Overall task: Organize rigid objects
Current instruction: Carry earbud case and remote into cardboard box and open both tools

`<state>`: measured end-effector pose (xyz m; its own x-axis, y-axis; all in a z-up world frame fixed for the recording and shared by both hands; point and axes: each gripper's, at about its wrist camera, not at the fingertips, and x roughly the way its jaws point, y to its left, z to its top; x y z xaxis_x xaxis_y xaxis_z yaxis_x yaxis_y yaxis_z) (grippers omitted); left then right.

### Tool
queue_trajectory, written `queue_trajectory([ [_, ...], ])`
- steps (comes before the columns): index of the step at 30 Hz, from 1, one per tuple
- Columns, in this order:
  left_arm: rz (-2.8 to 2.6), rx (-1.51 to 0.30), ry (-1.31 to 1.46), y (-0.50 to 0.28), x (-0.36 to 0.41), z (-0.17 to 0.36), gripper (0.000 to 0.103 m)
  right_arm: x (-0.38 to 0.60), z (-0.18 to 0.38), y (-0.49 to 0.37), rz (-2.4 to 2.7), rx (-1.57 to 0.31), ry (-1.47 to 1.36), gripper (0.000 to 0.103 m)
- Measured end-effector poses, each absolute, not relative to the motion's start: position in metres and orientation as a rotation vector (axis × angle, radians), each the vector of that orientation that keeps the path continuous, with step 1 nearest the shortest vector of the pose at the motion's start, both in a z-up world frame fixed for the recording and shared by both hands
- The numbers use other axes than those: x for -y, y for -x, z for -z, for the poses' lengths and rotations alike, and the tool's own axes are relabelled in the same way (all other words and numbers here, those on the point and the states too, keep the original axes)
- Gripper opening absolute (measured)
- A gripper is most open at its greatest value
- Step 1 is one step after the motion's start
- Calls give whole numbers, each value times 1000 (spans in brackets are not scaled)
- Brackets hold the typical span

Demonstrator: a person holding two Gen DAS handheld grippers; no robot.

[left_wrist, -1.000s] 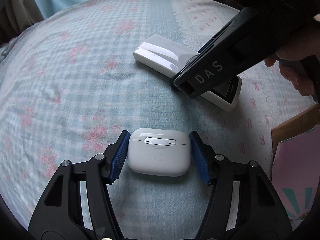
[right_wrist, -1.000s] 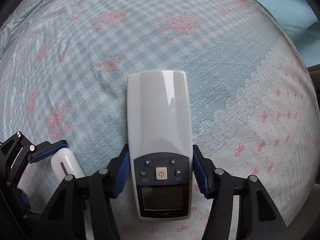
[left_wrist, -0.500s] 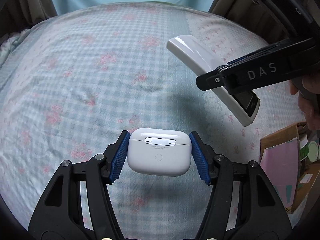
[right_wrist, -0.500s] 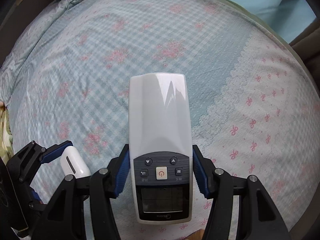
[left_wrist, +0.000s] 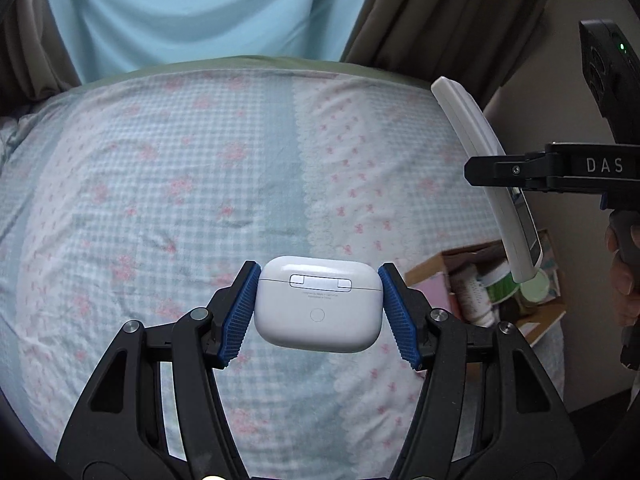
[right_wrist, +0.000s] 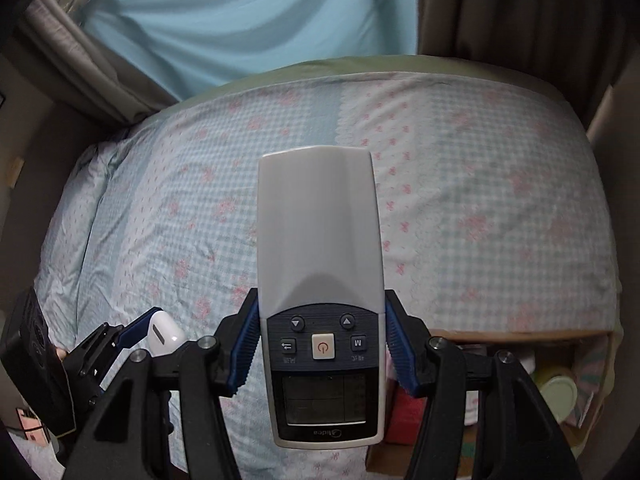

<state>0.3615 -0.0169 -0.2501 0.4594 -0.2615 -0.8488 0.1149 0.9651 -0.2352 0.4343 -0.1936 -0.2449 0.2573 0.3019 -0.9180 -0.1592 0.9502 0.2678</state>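
Both items now ride higher above the bed point(left_wrist: 168, 184): left gripper point(left_wrist: 318, 312) clamps earbud case point(left_wrist: 318, 304); right gripper point(right_wrist: 322, 352) clamps remote control point(right_wrist: 320, 264).

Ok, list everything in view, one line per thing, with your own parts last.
earbud case: 1, white, held off the bed between the left tongs' blue pads.
remote control: 1, white with dark button panel and screen, held between the right tongs' pads, screen end nearest the camera.
bedsheet: 1, blue-and-white check with pink flowers, covering the bed below.
curtain: light blue in the middle, brown at the sides, behind the bed.
cardboard box: 1, brown, beside the bed at right, holding jars and bottles; contents too small to count.
left tongs: 1, black with blue pads, shut on the case.
right tongs: 1, black with blue pads, shut on the remote.
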Motion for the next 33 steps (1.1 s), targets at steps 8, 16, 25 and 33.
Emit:
queue_trajectory([
  [8,312,-1101,185,-337,95,213,58,308,221,-368,-126,-1269,-297,54],
  [16,344,-1145,188,-337,175,222,58,410,240,-333,-1,-1287,-478,54],
  [25,385,-1245,120,-346,244,267,58,476,297,-316,59,-1337,-768,54],
  [33,411,-1351,35,-355,283,322,58,501,357,-316,97,-1325,-1173,54],
])
